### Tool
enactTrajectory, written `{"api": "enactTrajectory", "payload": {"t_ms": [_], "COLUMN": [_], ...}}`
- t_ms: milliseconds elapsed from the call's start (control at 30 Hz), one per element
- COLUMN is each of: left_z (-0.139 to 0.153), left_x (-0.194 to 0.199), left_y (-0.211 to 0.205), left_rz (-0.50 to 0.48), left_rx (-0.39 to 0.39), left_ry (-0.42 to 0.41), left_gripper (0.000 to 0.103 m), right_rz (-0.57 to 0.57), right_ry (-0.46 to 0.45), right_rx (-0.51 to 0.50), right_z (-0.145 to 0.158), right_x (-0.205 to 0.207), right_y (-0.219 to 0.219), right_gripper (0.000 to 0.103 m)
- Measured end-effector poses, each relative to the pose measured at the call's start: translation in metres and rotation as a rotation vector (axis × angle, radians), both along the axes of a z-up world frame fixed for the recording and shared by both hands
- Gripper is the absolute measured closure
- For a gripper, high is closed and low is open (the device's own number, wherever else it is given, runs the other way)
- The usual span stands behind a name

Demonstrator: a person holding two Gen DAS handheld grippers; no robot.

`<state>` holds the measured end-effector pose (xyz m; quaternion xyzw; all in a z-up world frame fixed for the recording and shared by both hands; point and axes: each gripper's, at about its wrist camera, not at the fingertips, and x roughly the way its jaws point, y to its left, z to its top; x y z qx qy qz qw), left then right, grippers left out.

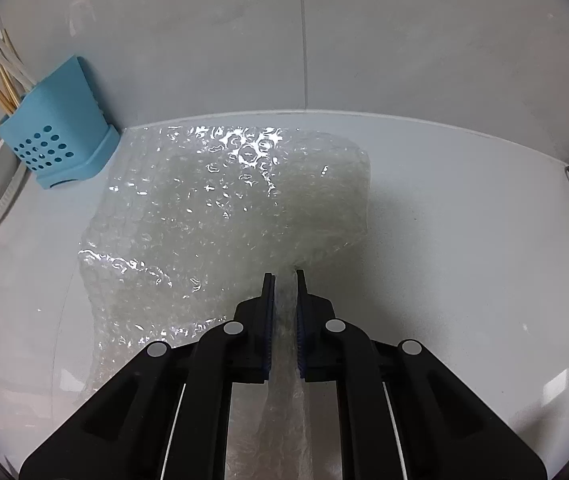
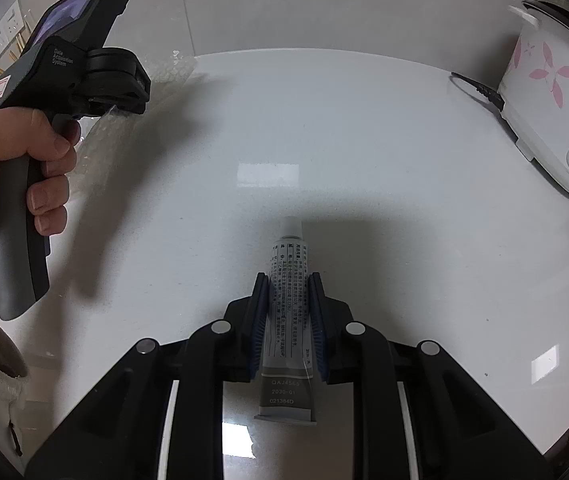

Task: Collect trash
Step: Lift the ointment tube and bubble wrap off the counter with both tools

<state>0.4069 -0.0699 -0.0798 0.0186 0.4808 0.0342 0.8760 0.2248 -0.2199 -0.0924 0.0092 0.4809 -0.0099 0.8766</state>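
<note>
two close downward wrist views

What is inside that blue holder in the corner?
The blue holder has thin wooden sticks and pale white ones poking out of its top, likely chopsticks. Their lower ends, and anything else inside, are hidden by its walls.

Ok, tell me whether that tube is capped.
Capped: the tube ends in a white cap pointing away from the camera.
</note>
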Motion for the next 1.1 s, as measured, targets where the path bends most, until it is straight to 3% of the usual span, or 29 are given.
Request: {"api": "enactTrajectory", "payload": {"t_ms": [700,1100], "left_z": [0.072,0.108], "left_x": [-0.094,-0.193], "left_y": [0.012,0.011], "left_rz": [-0.062,-0.088], "left_rx": [-0.023,-0.076], "left_ry": [-0.122,-0.185], "left_gripper": [0.095,0.095], "right_rz": [0.015,0.013], "right_ry": [-0.124,-0.194], "right_rx": [0.024,0.035], "right_z": [0.047,0.072], "right_x": [-0.055,-0.105], "right_y": [0.001,-0.009], "right_gripper": [0.084,0.084]}}
